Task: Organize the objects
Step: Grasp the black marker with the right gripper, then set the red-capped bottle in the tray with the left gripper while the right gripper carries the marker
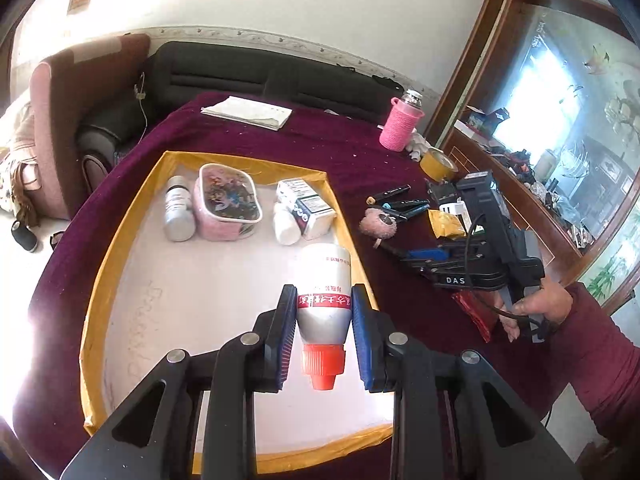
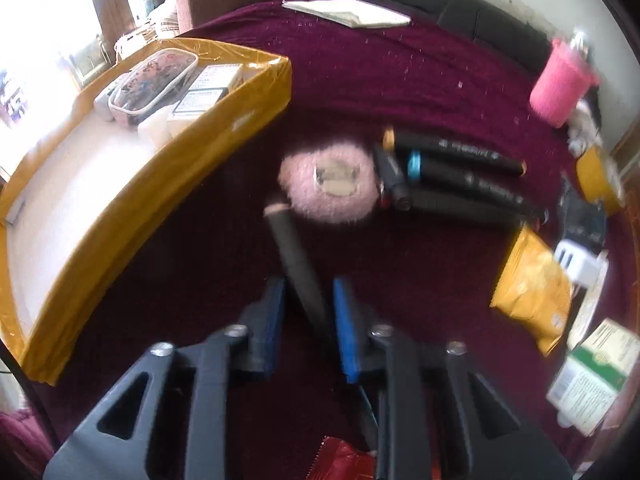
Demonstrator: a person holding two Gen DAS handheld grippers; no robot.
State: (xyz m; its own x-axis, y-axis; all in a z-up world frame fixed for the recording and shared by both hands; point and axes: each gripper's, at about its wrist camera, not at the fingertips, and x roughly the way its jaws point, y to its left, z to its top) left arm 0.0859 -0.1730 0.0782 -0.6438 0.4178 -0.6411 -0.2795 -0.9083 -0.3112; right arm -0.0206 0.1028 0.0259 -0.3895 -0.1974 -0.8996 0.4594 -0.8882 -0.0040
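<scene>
Tray partly filled, more clutter left on the tabletop [image 1: 240, 136]
My left claw [image 1: 323, 312] clamps an orange-capped bottle [image 1: 324, 300] over the tray [image 1: 120, 232]; right claw [image 2: 308, 300] clamps a dark pen [image 2: 298, 264]

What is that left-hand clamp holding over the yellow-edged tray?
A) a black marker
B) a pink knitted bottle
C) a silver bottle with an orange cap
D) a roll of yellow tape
C: in the left wrist view the left gripper has its blue pads pressed on both sides of the silver bottle with an orange cap, cap toward the camera, over the tray.
</scene>
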